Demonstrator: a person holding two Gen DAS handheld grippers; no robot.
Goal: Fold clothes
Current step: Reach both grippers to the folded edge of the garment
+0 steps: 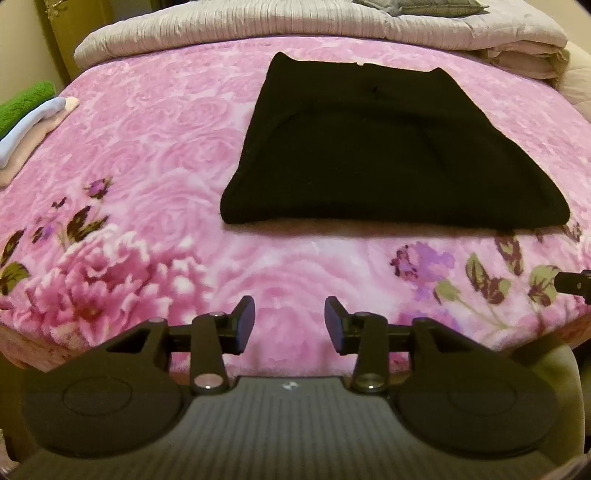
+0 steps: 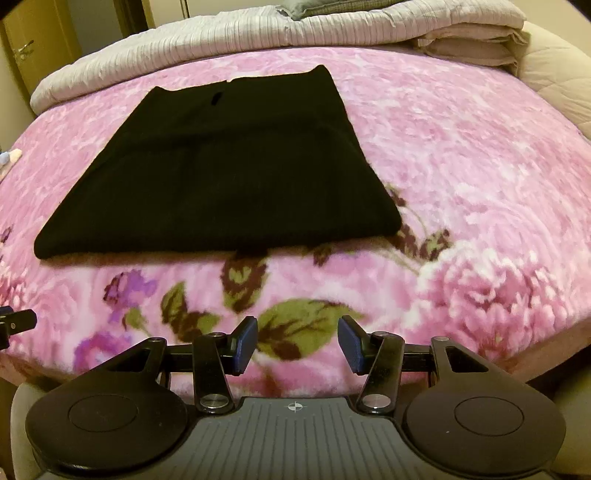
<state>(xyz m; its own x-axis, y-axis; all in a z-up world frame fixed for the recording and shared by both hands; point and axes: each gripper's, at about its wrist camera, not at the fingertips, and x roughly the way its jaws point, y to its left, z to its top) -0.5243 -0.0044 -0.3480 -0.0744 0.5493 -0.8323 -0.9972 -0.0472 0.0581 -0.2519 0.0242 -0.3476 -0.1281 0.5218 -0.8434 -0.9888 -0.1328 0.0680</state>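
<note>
A black garment [image 1: 373, 147] lies folded flat on the pink floral blanket [image 1: 155, 155], its folded edge toward me. In the right wrist view the same black garment [image 2: 221, 170] sits left of centre on the blanket [image 2: 461, 147]. My left gripper [image 1: 290, 325] hovers over the blanket's near edge, short of the garment, open with nothing between its blue pads. My right gripper [image 2: 297, 343] is likewise open and empty, above the blanket near the front edge. A tip of the right gripper [image 1: 574, 284] shows at the left view's right edge; the left gripper's tip [image 2: 16, 321] shows at the right view's left edge.
A stack of folded clothes, green [image 1: 22, 103], light blue and pale pink, lies at the bed's left side. A folded grey-beige quilt [image 1: 258, 29] runs along the far end, with beige bedding [image 2: 554, 66] at the right. A yellow-brown door [image 2: 33, 48] stands at the far left.
</note>
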